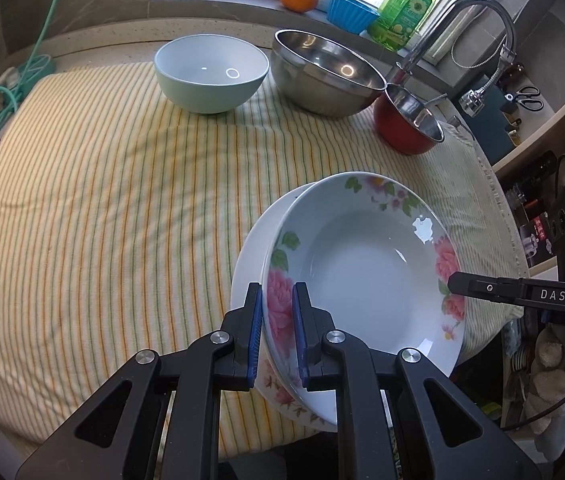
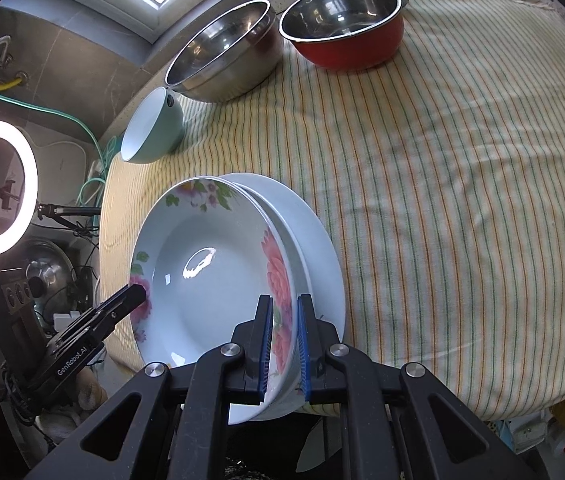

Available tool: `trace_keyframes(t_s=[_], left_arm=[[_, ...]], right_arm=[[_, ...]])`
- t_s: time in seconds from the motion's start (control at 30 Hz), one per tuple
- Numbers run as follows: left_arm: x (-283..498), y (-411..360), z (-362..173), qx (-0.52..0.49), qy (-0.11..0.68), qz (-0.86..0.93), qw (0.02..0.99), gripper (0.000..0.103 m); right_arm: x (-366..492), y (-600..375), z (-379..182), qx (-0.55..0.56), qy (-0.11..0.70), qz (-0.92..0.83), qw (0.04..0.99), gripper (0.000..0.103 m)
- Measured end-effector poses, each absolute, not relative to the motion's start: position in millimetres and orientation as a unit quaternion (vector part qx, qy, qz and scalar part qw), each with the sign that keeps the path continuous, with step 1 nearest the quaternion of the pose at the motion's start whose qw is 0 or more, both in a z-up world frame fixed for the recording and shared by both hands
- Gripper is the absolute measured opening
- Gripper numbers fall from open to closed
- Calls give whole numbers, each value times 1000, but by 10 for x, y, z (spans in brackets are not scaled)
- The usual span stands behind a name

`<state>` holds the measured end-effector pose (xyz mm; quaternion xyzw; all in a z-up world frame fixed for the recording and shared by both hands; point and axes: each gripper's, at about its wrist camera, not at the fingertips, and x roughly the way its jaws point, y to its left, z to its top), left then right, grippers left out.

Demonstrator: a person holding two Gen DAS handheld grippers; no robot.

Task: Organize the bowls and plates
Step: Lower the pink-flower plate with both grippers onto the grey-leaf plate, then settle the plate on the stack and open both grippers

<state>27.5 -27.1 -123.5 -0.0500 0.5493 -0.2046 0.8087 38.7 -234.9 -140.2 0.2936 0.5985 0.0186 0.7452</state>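
Floral-rimmed white ceramic plate point(image 1: 366, 264), clamped at opposite rims by left tool point(image 1: 277, 332) and right tool point(image 2: 284, 344), sits over plain white plate point(image 2: 302, 216) near the worktop's front edge; three bowls remain unstacked.

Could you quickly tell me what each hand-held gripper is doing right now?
Left hand-held gripper: closed on the floral plate rim.
Right hand-held gripper: closed on the same plate's opposite rim.

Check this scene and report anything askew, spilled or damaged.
No spills or damage show. The floral plate, clamped at opposite rims by the left gripper and right gripper, sits off-centre on the white plate beneath. The plates overhang the striped cloth's edge.
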Motion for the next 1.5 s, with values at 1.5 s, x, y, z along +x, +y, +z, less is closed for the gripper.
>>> trace_keyframes(t_s=[1.5], left_arm=[[278,-295,-1240,-27,549,-204,810,13]], right_arm=[[472,-2093,-1360,195,615,-5,764,16]])
